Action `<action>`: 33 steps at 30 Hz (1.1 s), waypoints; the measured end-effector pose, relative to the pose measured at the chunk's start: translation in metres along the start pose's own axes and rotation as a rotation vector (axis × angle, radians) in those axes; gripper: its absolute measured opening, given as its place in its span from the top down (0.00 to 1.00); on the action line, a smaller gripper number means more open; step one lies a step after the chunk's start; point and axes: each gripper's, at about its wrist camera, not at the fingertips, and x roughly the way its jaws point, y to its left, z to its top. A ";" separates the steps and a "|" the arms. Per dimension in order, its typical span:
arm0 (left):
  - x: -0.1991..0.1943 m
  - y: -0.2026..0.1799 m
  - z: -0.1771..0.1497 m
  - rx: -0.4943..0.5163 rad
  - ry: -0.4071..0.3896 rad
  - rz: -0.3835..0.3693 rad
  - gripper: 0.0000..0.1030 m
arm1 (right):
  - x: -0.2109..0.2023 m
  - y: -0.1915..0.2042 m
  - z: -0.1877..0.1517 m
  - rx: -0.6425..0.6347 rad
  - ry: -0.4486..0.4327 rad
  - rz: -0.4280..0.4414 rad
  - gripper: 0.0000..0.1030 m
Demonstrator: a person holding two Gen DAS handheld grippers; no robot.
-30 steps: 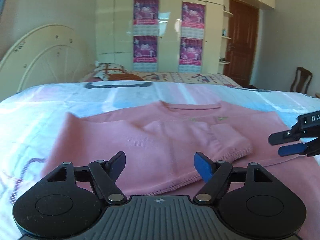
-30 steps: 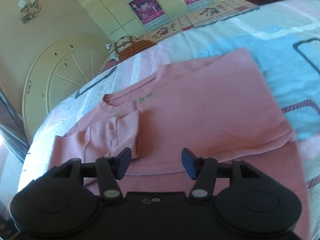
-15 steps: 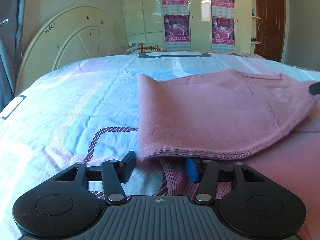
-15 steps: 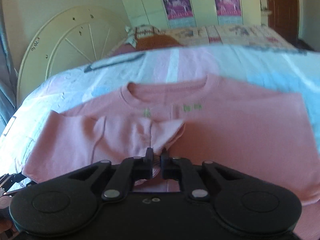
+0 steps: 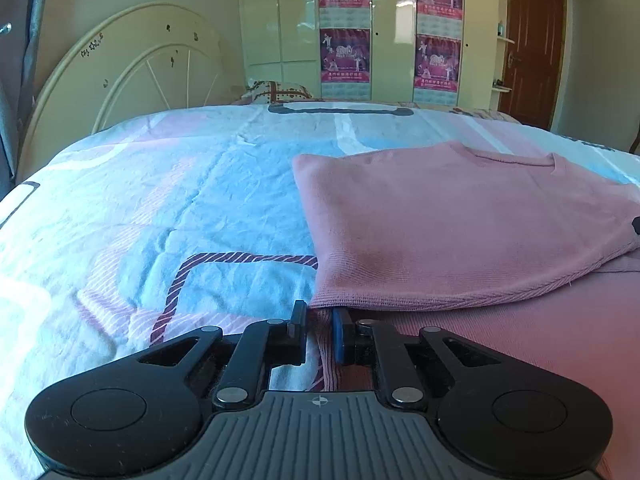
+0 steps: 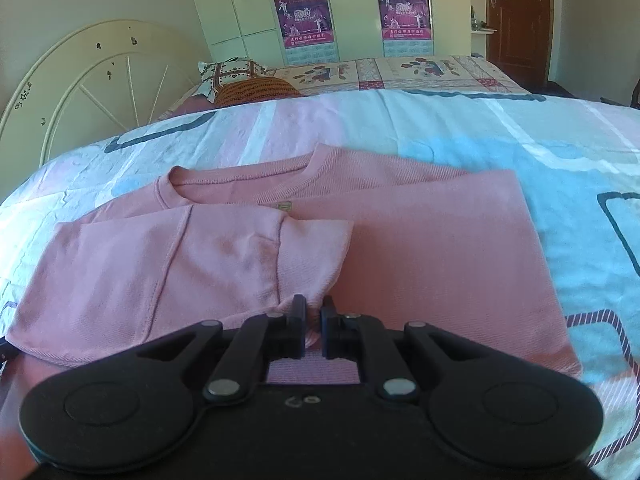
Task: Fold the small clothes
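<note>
A pink sweater [image 6: 420, 264] is spread on a patterned bedsheet [image 5: 160, 208], its left side folded over the chest. In the left wrist view, the left gripper [image 5: 320, 334] is seen at 6 o'clock, its jaws having just been closing, now pinched on the ribbed hem at the sweater's folded edge. The neckline [image 6: 240, 176] and folded sleeve cuff are shown only in the right wrist view, towards 12 o'clock of the right gripper [image 6: 314, 328], which is clenched on the cuff's fabric. A cream headboard [image 6: 92, 84] is seen at 10 o'clock.
</note>
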 end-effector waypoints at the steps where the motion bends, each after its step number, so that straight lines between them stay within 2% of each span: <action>1: 0.000 0.000 0.002 -0.003 0.001 -0.001 0.89 | -0.001 0.000 -0.001 0.003 -0.002 0.001 0.93; 7: 0.003 0.001 0.004 -0.011 0.008 0.000 0.89 | -0.016 0.004 -0.001 -0.021 -0.039 0.006 0.93; 11: 0.003 -0.001 0.006 0.038 0.028 -0.014 0.89 | 0.004 -0.004 -0.007 0.014 0.035 -0.010 0.92; 12: -0.002 -0.001 0.006 0.063 0.033 -0.021 0.85 | 0.003 -0.005 -0.007 0.017 0.035 -0.019 0.86; 13: -0.007 0.000 0.006 0.075 0.033 -0.017 0.79 | -0.003 -0.005 -0.005 0.018 0.008 -0.047 0.67; 14: -0.017 0.001 0.007 0.078 0.010 -0.007 0.63 | -0.012 -0.004 -0.004 0.009 -0.035 -0.092 0.55; 15: -0.029 0.002 0.009 0.069 -0.043 -0.019 0.53 | -0.024 -0.001 -0.004 -0.016 -0.093 -0.114 0.49; 16: -0.037 0.001 0.013 0.057 -0.081 -0.037 0.53 | -0.031 0.001 -0.003 -0.035 -0.117 -0.088 0.56; 17: -0.039 -0.002 0.019 0.045 -0.102 -0.053 0.53 | -0.032 0.004 -0.001 -0.050 -0.116 -0.060 0.60; 18: -0.036 -0.007 0.026 0.031 -0.116 -0.076 0.53 | -0.030 0.008 0.001 -0.072 -0.107 -0.038 0.68; 19: -0.029 -0.012 0.032 0.015 -0.114 -0.097 0.53 | -0.025 0.015 0.002 -0.096 -0.102 -0.025 0.74; 20: -0.019 -0.016 0.035 0.002 -0.099 -0.108 0.53 | -0.018 0.020 0.003 -0.111 -0.089 -0.014 0.76; 22: 0.014 -0.024 0.036 -0.027 -0.023 -0.109 0.53 | -0.001 0.026 0.000 -0.120 -0.046 -0.022 0.77; 23: 0.032 -0.025 0.033 -0.035 0.053 -0.094 0.52 | 0.009 0.026 -0.002 -0.120 -0.007 -0.050 0.78; 24: 0.033 -0.027 0.030 -0.018 0.010 -0.085 0.52 | 0.017 0.024 -0.005 -0.120 0.029 -0.066 0.78; 26: 0.030 -0.026 0.035 -0.030 0.026 -0.086 0.52 | 0.010 0.025 -0.003 -0.131 0.008 -0.066 0.77; 28: 0.024 -0.020 0.034 -0.065 -0.018 -0.084 0.51 | -0.002 0.025 -0.001 -0.140 -0.054 -0.071 0.74; 29: 0.028 -0.019 0.034 -0.063 -0.003 -0.084 0.50 | -0.002 0.023 -0.001 -0.139 -0.070 -0.070 0.73; 30: 0.037 -0.019 0.032 -0.049 0.031 -0.077 0.50 | 0.003 0.022 0.000 -0.139 -0.058 -0.064 0.74; 32: 0.039 -0.020 0.037 -0.032 0.030 -0.064 0.50 | 0.023 0.021 -0.001 -0.166 0.015 -0.095 0.77; 33: 0.037 -0.018 0.043 -0.050 0.022 -0.084 0.50 | 0.022 0.021 0.000 -0.168 -0.001 -0.101 0.76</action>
